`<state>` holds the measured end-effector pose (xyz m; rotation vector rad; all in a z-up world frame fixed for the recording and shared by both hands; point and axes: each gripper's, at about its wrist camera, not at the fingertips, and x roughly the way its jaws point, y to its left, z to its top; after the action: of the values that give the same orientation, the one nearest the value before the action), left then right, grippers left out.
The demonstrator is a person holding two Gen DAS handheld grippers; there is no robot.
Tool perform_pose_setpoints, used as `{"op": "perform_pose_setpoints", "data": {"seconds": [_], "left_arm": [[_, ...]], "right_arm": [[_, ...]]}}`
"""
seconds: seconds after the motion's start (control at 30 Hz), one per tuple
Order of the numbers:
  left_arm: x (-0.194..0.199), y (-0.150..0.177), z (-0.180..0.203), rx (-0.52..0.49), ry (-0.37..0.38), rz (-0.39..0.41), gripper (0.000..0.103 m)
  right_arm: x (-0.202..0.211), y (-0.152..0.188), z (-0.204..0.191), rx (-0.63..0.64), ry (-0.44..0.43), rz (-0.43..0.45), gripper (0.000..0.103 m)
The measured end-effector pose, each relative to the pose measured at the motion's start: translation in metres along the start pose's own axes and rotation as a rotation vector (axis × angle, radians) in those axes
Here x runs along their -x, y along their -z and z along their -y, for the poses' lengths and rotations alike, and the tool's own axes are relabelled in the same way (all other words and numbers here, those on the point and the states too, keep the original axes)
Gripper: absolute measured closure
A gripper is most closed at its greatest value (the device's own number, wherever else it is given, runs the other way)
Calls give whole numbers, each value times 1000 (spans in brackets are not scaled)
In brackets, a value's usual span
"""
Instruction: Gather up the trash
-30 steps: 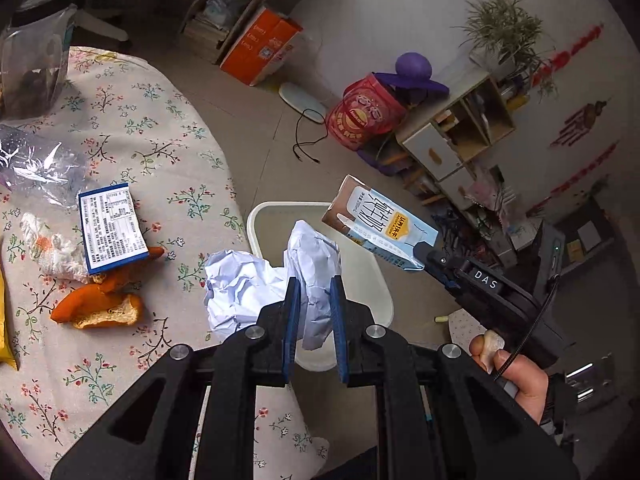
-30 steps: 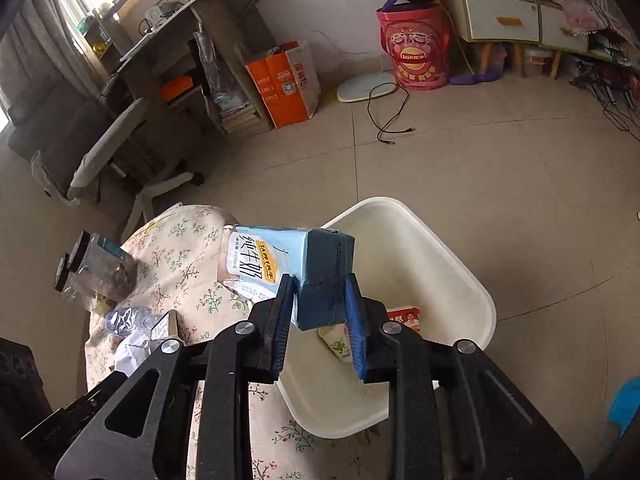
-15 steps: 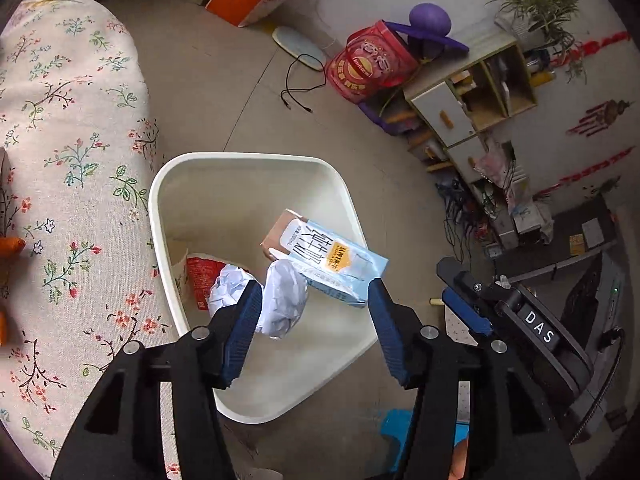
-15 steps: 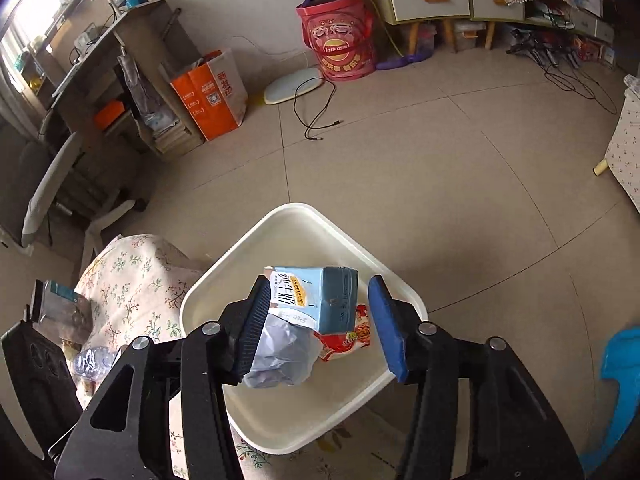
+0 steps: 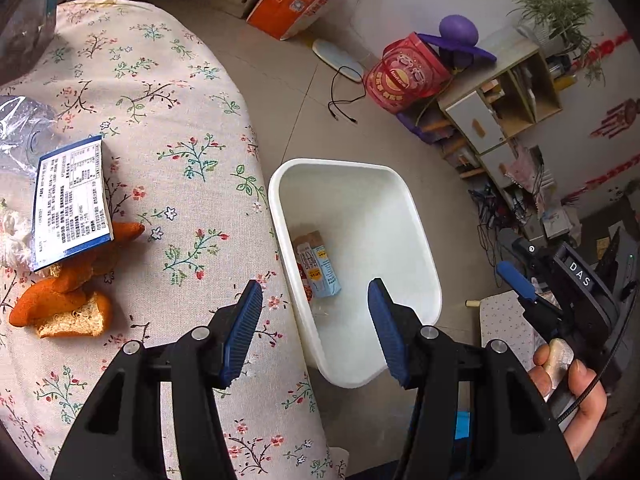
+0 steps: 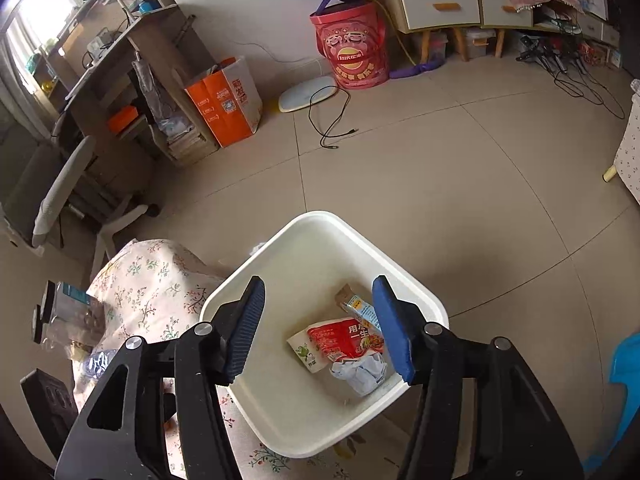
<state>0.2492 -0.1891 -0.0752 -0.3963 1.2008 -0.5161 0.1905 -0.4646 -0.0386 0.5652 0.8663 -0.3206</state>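
Tiled floor point(image 6: 420, 168) with a white bin point(image 5: 404, 196) standing on it, right against the edge of a table under a floral cloth point(image 5: 172, 120).

Left gripper point(image 5: 316, 332): fingers spread, nothing between the pads, hanging over the table edge and the near side of the bin. Right gripper point(image 6: 320, 328): jaws opening, nothing gripped, directly above the bin. In the left view it shows at far right, with a hand point(image 5: 576, 392) on its handle.

Trash in the bin:
- milk carton point(image 5: 318, 268) lying on the bottom, against the wall nearest the table
- red snack wrapper point(image 6: 346, 340) beside it
- paper cup point(image 6: 306, 352) on its side, touching the wrapper
- crumpled white paper point(image 6: 360, 372) just in front of the wrapper

Trash on the cloth:
- orange peel point(image 5: 68, 300), several pieces
- blue-and-white printed box point(image 5: 70, 200) resting partly on the peel
- clear plastic wrap point(image 5: 20, 128) at the left edge
- white crumpled wad point(image 5: 12, 236), half cut off by the frame

Background: orange paper bag point(image 6: 224, 104), red drum-shaped bag point(image 6: 352, 48), desk with office chair point(image 6: 60, 188).
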Motion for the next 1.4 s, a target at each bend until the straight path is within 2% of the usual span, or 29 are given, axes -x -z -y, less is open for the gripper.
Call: {"op": "perform_pose_setpoints", "data": {"seconds": [0.1, 0.2, 0.3, 0.4, 0.43, 0.5, 0.6, 0.7, 0.8, 0.9, 0.97, 1.23, 1.4], "left_arm": [[15, -1, -12, -2, -24, -2, 48], [41, -3, -28, -20, -103, 24, 48], [76, -8, -53, -50, -209, 56, 46], [121, -13, -84, -94, -368, 96, 34], [136, -15, -96, -106, -418, 107, 33], [163, -16, -121, -118, -503, 107, 31], [189, -9, -157, -141, -597, 71, 22], [202, 11, -191, -168, -686, 37, 21], [200, 29, -222, -119, -715, -15, 21], [203, 34, -228, -145, -704, -4, 21], [200, 37, -230, -166, -684, -30, 21], [168, 37, -234, -288, -736, -133, 21], [151, 26, -242, -325, -725, -144, 11]], "right_arm": [[3, 0, -9, 25, -20, 13, 47], [6, 1, -24, 91, -45, 27, 41], [9, 6, -43, 182, -44, 40, 37], [10, 14, -68, 292, -68, 31, 34], [10, 19, -77, 333, -79, 25, 32], [8, 30, -98, 421, -109, 1, 27], [0, 54, -133, 540, -180, -80, 26], [-7, 84, -164, 643, -252, -159, 26], [-10, 115, -194, 756, -268, -198, 26], [-14, 135, -212, 827, -255, -214, 23], [-15, 144, -219, 849, -249, -217, 20], [-30, 161, -234, 899, -222, -223, 16], [-42, 164, -240, 918, -188, -227, 16]]}}
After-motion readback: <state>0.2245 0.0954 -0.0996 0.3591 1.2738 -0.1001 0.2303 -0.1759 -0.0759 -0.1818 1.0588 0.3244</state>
